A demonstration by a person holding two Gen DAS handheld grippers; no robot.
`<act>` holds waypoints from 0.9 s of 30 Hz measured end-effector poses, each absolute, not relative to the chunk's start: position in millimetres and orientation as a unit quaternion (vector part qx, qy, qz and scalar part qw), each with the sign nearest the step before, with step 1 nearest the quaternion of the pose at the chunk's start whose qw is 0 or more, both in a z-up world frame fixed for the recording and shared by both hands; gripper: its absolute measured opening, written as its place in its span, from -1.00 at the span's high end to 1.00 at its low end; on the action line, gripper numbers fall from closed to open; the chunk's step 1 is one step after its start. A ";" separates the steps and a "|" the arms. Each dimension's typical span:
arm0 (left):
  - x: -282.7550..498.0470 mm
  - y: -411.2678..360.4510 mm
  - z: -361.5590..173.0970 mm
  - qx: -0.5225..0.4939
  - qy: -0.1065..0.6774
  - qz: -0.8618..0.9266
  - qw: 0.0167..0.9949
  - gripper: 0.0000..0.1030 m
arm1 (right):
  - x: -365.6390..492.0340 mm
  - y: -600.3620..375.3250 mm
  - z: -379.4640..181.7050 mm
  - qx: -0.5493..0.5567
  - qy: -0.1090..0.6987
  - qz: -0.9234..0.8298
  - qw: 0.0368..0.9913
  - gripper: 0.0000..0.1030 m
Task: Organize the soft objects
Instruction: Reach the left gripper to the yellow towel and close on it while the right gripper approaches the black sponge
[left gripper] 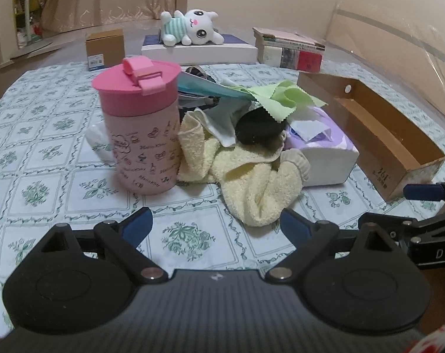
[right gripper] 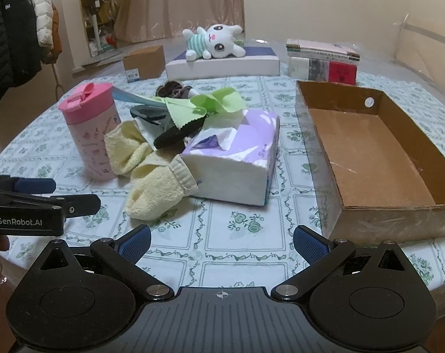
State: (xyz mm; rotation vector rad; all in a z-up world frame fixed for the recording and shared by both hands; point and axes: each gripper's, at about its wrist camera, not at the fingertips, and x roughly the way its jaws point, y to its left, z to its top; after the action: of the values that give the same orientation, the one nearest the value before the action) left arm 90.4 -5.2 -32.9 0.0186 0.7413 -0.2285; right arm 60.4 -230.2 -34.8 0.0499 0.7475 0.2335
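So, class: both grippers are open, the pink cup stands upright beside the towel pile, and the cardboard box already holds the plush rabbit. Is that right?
Not quite. The right wrist view shows the cardboard box empty; the plush rabbit lies on a white slab behind. Left gripper, right gripper, pink cup and towel pile are as stated.

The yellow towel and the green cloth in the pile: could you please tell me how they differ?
The yellow towel is thick, fluffy terry; the green cloth is thin and smooth with zigzag edges. The towel lies low on the table, spilling toward the camera; the cloth sits on top of the pile. The towel looks larger than the cloth. Both are crumpled and neither is gripped.
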 end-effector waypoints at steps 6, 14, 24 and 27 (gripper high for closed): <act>106.0 -8.7 -39.8 0.019 0.367 -0.118 0.922 -0.79 | 73.6 -233.2 -41.4 0.028 0.371 0.111 0.922 -0.99; 124.4 -15.1 -45.4 0.032 0.366 -0.133 0.920 -0.79 | 86.6 -239.1 -49.3 0.027 0.378 0.105 0.919 -0.99; 148.8 -30.9 -55.8 0.040 0.360 -0.162 0.918 -0.79 | 93.6 -250.1 -54.0 0.019 0.360 0.086 0.929 -0.99; 156.6 -37.9 -60.9 0.049 0.358 -0.170 0.917 -0.77 | 95.0 -253.8 -54.2 0.014 0.348 0.078 0.934 -0.99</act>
State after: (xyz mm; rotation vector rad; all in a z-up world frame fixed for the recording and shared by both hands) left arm 156.6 -37.9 -60.9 0.1017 0.7363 -0.3494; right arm 95.0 -253.8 -54.2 0.0280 0.7125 0.1604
